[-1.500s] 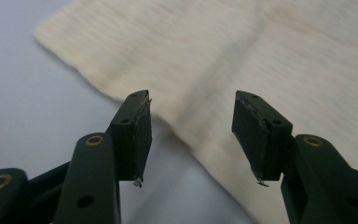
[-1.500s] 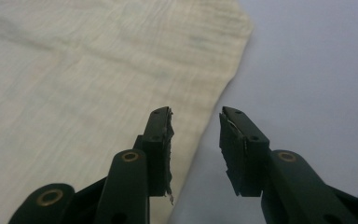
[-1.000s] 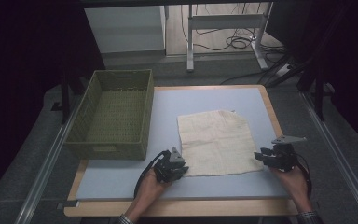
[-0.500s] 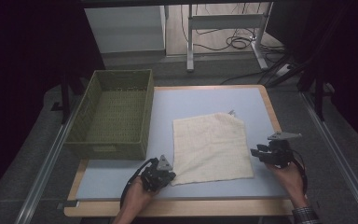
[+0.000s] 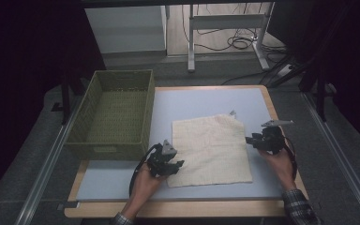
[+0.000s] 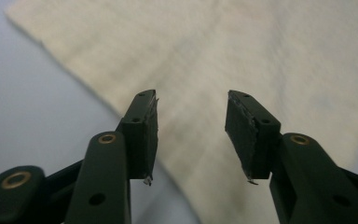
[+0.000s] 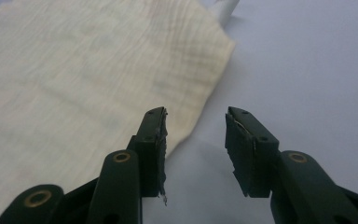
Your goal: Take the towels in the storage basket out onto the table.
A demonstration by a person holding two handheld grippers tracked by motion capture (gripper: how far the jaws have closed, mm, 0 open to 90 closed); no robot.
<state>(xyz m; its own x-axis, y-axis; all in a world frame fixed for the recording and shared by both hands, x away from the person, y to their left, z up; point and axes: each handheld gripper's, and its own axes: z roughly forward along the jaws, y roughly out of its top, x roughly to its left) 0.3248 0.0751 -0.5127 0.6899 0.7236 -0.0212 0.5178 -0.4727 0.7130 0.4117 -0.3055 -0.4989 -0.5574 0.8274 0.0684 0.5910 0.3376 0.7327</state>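
Cloth (image 5: 211, 150) flat between left tool (image 5: 177, 165), right tool (image 5: 249, 139)

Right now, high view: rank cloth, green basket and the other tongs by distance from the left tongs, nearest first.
From the left tongs:
1. Cloth, just beside them, to their right.
2. Green basket, up and left on the table.
3. Right tongs, across the cloth at its right edge.

cloth (image 6: 242, 56): cut off by frame edges in both gripper views | small pale thing (image 5: 232, 113) at cloth's far corner: too small to tell
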